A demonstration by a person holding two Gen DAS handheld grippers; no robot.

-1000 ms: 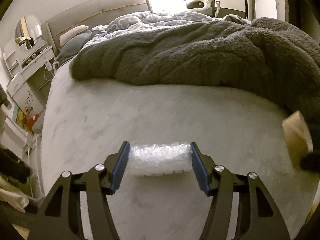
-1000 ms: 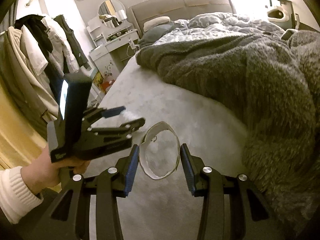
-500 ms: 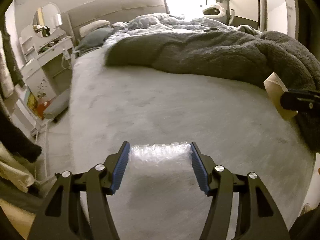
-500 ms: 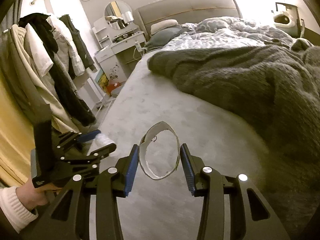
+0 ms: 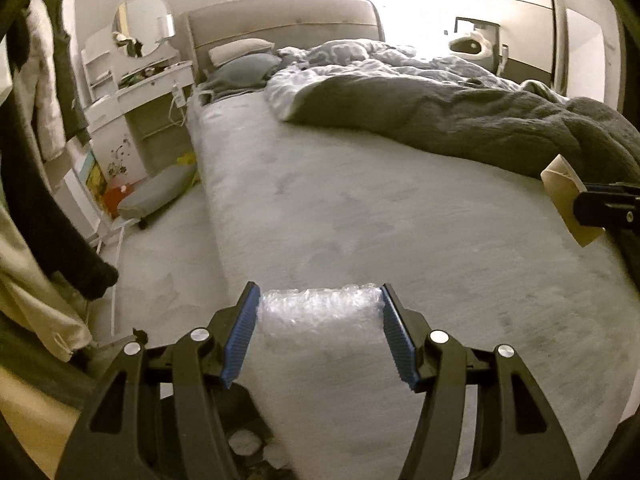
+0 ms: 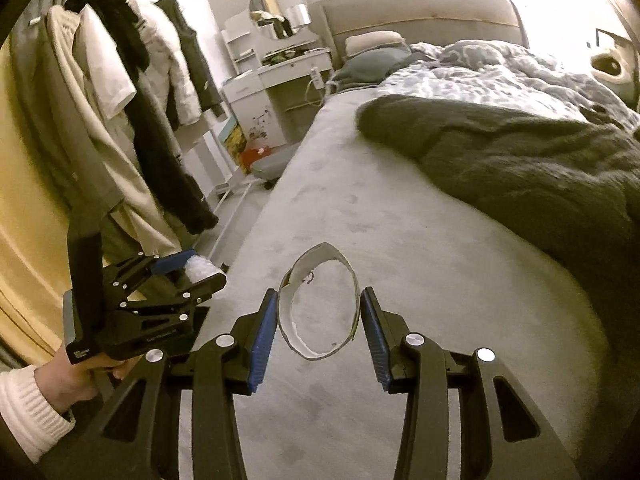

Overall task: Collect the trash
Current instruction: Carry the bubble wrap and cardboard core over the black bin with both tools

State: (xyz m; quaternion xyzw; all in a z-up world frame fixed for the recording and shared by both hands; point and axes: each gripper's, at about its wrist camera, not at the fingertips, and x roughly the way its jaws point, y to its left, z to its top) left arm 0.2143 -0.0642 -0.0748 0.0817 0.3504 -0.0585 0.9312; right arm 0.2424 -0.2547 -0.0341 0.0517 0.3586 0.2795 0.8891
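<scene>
Left wrist view: the left tool (image 5: 320, 320) holds a roll of bubble wrap (image 5: 318, 310) between its two blue pads (image 5: 240, 336). The pads press on both ends of the roll. The roll is up in the air, over the near left edge of the bed (image 5: 360, 220). A dark fuzzy blanket (image 5: 480, 128) lies bunched on the far right part of the bed. At the right edge, the right tool (image 5: 592, 206) shows from the side, gripping a brown cardboard ring (image 5: 560, 184). To the left of the bed stand a white dresser (image 5: 132, 100) with a round mirror (image 5: 140, 28), and clothes (image 5: 48, 100) hang at the far left.

Right wrist view: the right tool (image 6: 318, 314) is closed on the cardboard ring (image 6: 320, 304). The ring is squeezed into an egg shape, and its two sides touch the blue pads. It is held up over the bed (image 6: 400, 240). At the left, a hand (image 6: 76, 376) in a white sleeve (image 6: 28, 408) holds the left tool (image 6: 192, 272), with the white bubble wrap (image 6: 202, 268) showing between its pads. Coats (image 6: 120, 100) hang behind it. The dark blanket (image 6: 520, 160) covers the right side of the bed.
</scene>
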